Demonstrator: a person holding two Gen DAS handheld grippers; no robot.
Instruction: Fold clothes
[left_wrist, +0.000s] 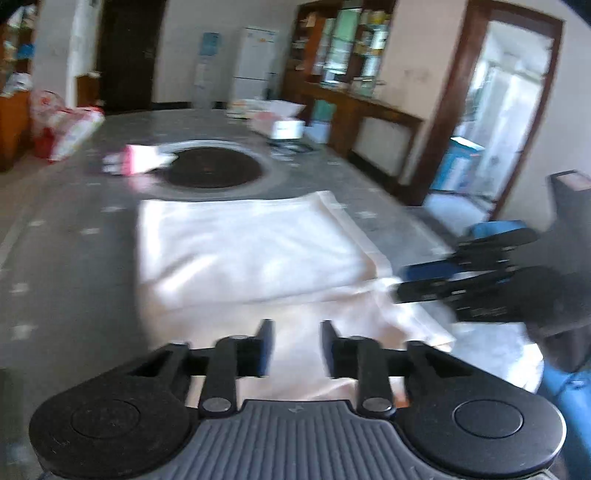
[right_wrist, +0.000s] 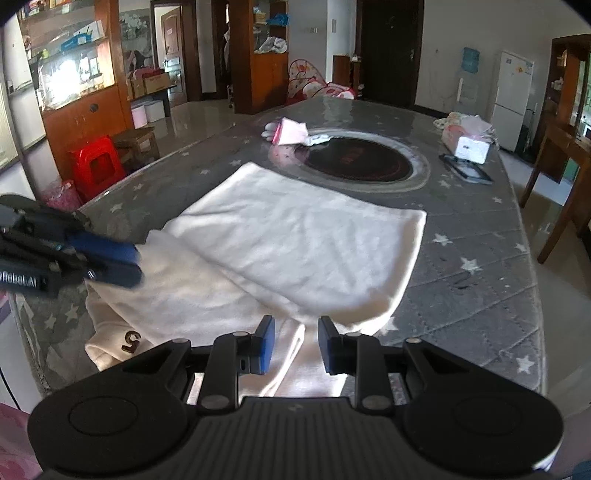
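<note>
White garment (right_wrist: 295, 254) lies on the grey star-print table (right_wrist: 480, 258), partly folded: an upper panel is laid flat over a lower layer whose near edge, marked with a "5" (right_wrist: 132, 340), reaches the table's near rim at about 7 o'clock in the right wrist view. Right gripper (right_wrist: 295, 347): jaws parted, nothing between them, poised just above the near hem where a fold ridge runs toward 6 o'clock. Left gripper (left_wrist: 297, 345): jaws likewise parted over bare cloth in its own view; seen from the right camera it sits at 9 o'clock at the garment's left edge, blue pads (right_wrist: 110, 254) touching or just above the fabric, cannot tell which. Left view is motion-blurred. Dark round inset (right_wrist: 360, 158) lies beyond the garment at 12 o'clock, a pink-and-white packet (right_wrist: 290, 133) near its rim. Risks, as judged: a pinch here may catch only the top layer, so the lower layer drags and the fold skews; the hem at the rim could slide off the edge if pulled toward 6 o'clock; uneven lift by the two grippers would crease the flat panel.
</note>
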